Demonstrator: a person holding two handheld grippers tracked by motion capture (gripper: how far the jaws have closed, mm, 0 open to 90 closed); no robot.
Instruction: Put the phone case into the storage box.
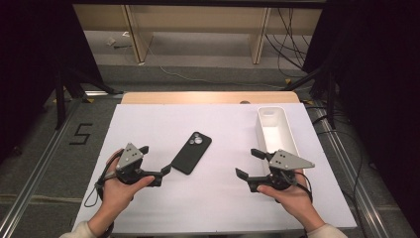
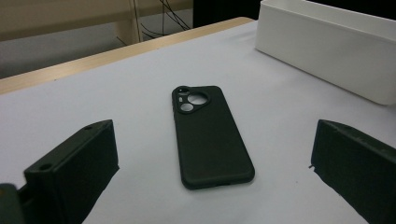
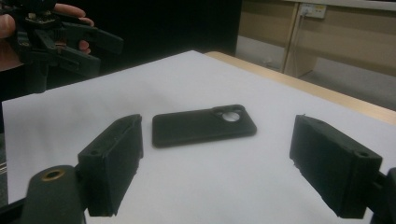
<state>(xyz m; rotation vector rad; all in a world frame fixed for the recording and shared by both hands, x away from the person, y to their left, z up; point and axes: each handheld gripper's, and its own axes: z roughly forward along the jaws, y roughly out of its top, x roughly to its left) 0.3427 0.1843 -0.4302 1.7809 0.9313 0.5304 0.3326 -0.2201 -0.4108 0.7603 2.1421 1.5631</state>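
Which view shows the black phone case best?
The left gripper view: the phone case lies large, lengthwise, camera cutouts clear. The right gripper view shows it sideways; the high view shows it small.

Phone case (image 2: 210, 140), centre frame: matt black, soft rubbery look, smooth. Bin (image 1: 275, 130), right: white plastic, smooth w/ slight sheen. Sheet (image 1: 163, 124): matt white, paper-like. Table edge (image 1: 208, 97), top: light wood. Gripper (image 1: 157, 163) jaws: matt black, rough-textured plastic.

white tray (image 2: 327, 51) cut off by frame's top and right edge in left gripper view
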